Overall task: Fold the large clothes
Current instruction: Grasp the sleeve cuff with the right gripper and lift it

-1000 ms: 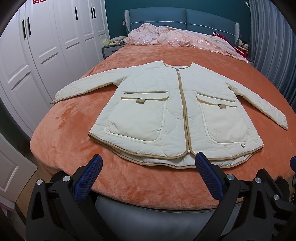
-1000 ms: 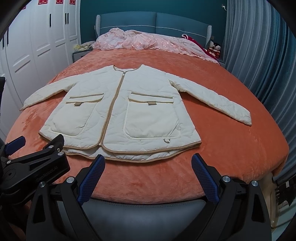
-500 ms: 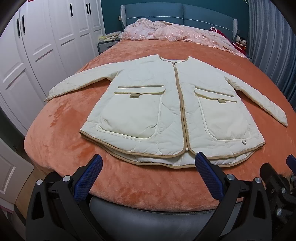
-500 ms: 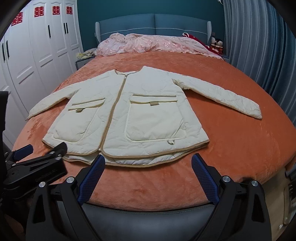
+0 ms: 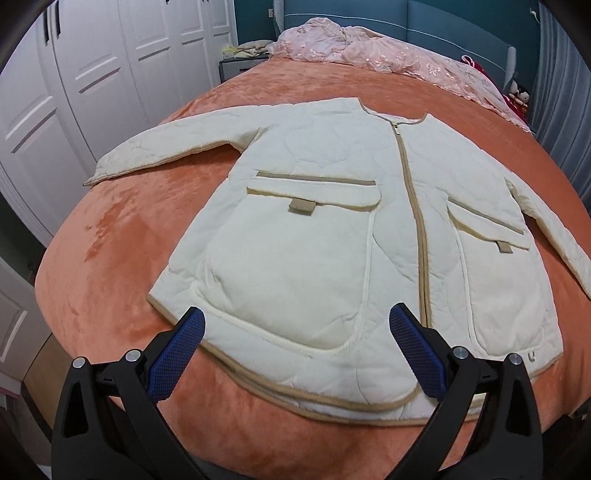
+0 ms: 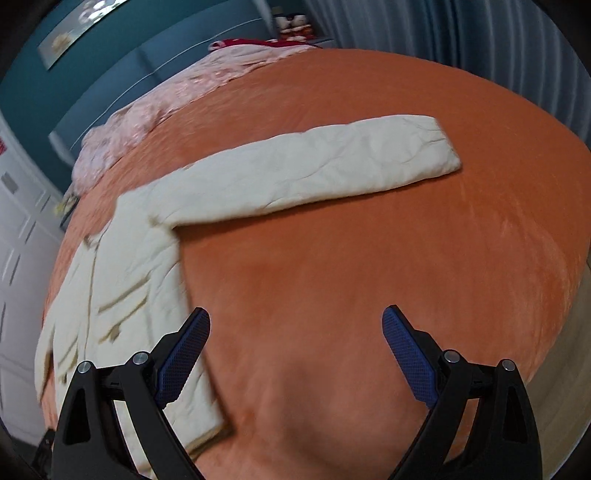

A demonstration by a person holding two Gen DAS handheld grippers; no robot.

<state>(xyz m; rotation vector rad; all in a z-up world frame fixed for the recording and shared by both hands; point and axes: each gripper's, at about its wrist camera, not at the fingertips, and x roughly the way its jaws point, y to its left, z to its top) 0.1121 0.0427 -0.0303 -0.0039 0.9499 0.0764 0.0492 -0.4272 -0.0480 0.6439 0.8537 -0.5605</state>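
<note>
A cream quilted jacket (image 5: 314,236) with tan trim and two front pockets lies flat, zipped, on the orange bed (image 5: 110,258), sleeves spread out. My left gripper (image 5: 295,350) is open and empty, just above the jacket's lower left hem. My right gripper (image 6: 295,350) is open and empty over bare orange cover, right of the jacket's body (image 6: 122,280). The jacket's right sleeve (image 6: 332,166) stretches across the bed beyond the right gripper.
A pink lace cover (image 5: 369,55) is bunched at the blue headboard (image 5: 461,33). White wardrobe doors (image 5: 74,92) stand left of the bed. Grey curtains (image 6: 461,37) hang on the right. The bed's edge drops off at the right (image 6: 554,350).
Both grippers have moved forward over the bed. The left one has closed in on the jacket's lower left hem. The right one has swung right, toward the sleeve side.
</note>
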